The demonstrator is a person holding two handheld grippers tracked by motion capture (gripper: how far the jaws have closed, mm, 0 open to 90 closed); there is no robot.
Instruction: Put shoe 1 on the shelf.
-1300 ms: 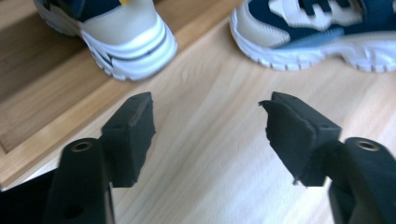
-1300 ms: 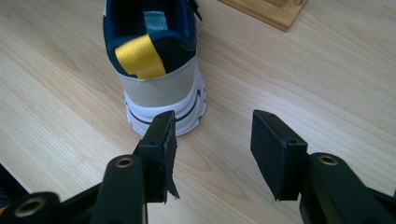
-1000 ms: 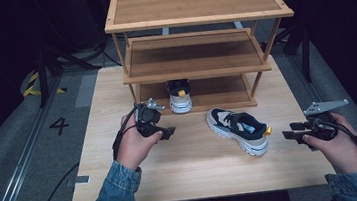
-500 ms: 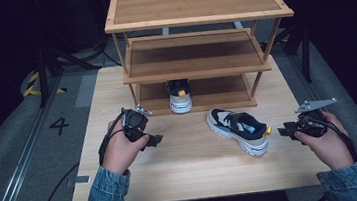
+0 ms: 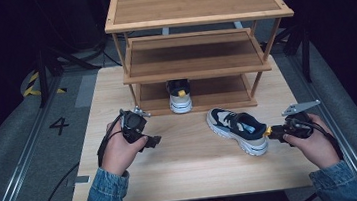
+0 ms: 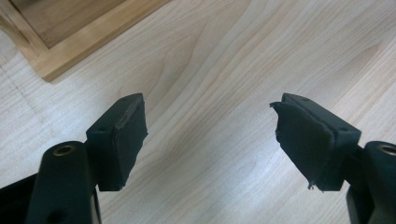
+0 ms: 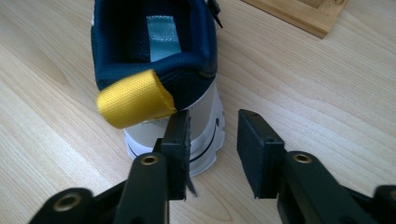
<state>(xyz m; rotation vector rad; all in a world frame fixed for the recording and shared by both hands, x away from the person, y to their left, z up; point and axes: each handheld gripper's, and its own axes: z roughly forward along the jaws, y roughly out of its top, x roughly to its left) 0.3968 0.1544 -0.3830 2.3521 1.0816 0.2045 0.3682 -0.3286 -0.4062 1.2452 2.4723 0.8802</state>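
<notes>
A white and navy sneaker point(image 5: 237, 129) lies on the wooden table point(image 5: 194, 174), toe toward the rack, heel toward my right gripper point(image 5: 270, 131). In the right gripper view the heel point(image 7: 154, 42) with its yellow pull tab point(image 7: 135, 98) sits just ahead of my right gripper point(image 7: 212, 126). Its jaws have just been closing and now stand a narrow gap apart, pressing on nothing. A matching sneaker point(image 5: 179, 96) stands on the rack's bottom shelf. My left gripper point(image 5: 153, 142) is open over bare table, wide apart in its own view point(image 6: 208, 135).
A three-tier wooden shoe rack point(image 5: 197, 8) stands at the back of the table; its base corner point(image 6: 70, 37) is ahead of the left gripper. Cables trail from both grippers. The table drops off to a dark floor on all sides.
My right gripper has moved left and slightly down toward the sneaker's heel. My left hand has shifted a little to the left. The sneakers have not moved.
</notes>
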